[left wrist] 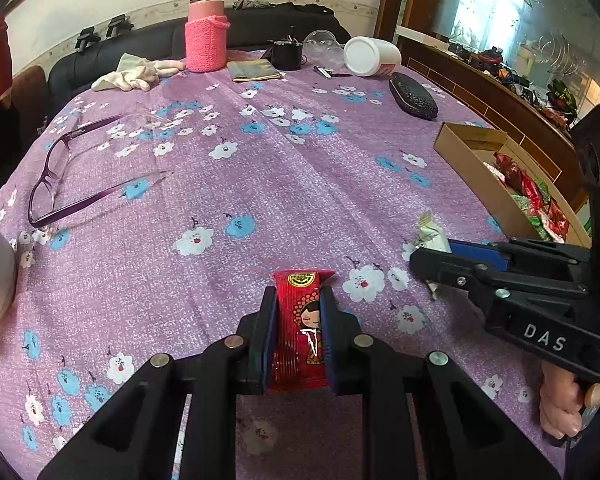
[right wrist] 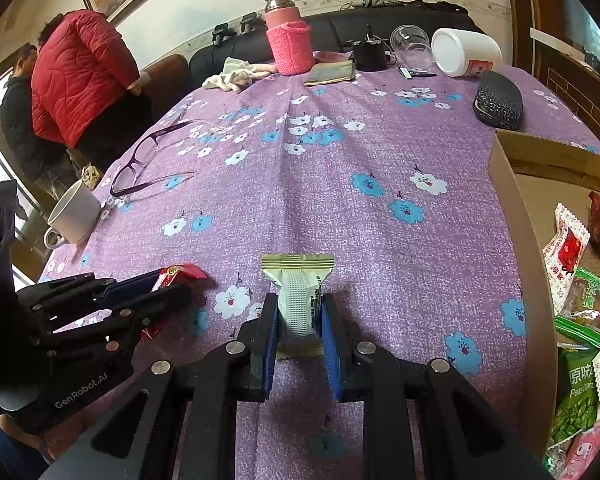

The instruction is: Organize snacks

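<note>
Left wrist: left gripper clamping red snack, right gripper clamping pale snack

Wide open cloth runs up the middle of the bench, nothing on it between the two claws and the far edge. Along the left edge sit the glasses and, nearer, a white mug. The far edge is crowded: pink flask, gloves, black cup, tipped white jar. A dark case lies near the right edge, just beyond the cardboard box, whose wall lines that edge.
</note>
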{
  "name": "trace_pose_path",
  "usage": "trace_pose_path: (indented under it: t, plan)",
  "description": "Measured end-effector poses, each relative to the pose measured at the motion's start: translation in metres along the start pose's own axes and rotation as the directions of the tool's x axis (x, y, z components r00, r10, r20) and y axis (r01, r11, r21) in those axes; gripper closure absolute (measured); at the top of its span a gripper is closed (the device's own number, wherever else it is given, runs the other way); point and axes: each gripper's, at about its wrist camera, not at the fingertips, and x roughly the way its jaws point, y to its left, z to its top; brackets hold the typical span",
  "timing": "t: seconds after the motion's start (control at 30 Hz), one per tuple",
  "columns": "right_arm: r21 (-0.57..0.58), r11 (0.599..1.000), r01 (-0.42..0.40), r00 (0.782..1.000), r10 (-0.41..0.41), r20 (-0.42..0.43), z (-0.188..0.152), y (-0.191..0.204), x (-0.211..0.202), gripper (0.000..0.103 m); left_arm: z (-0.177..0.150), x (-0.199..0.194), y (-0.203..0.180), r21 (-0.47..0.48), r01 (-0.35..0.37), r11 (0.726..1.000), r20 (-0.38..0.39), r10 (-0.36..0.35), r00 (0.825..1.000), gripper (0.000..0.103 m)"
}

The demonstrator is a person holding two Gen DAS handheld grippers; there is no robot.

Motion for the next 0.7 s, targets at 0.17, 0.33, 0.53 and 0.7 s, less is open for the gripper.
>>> trace_pose_path:
  t: [0.17,0.33,0.53,0.7]
  plan:
    - [0.010,1.000,-0.008,1.000,0.007,0.004,0.000,-0.001,0.000,0.081,0.001,-0.002,-0.001,-0.008,0.020,1.000,0.001,-0.020,1.000,0.084]
    - [0.031,0.999,-0.020,1.000,0.019,0.017,0.002,-0.003,-0.005,0.081,0.000,-0.009,-0.002,-0.006,0.008,1.000,0.023,-0.007,1.000,0.084]
    - [0.057,0.998,-0.034,0.998,0.031,0.046,0.005,-0.004,-0.014,0.081,-0.001,-0.017,0.005,-0.020,-0.033,0.999,0.058,0.034,0.998,0.084]
    - [0.071,0.997,-0.040,0.997,0.035,0.065,0.006,-0.004,-0.020,0.081,-0.001,-0.017,0.010,-0.037,-0.038,0.999,0.061,0.040,0.997,0.084]
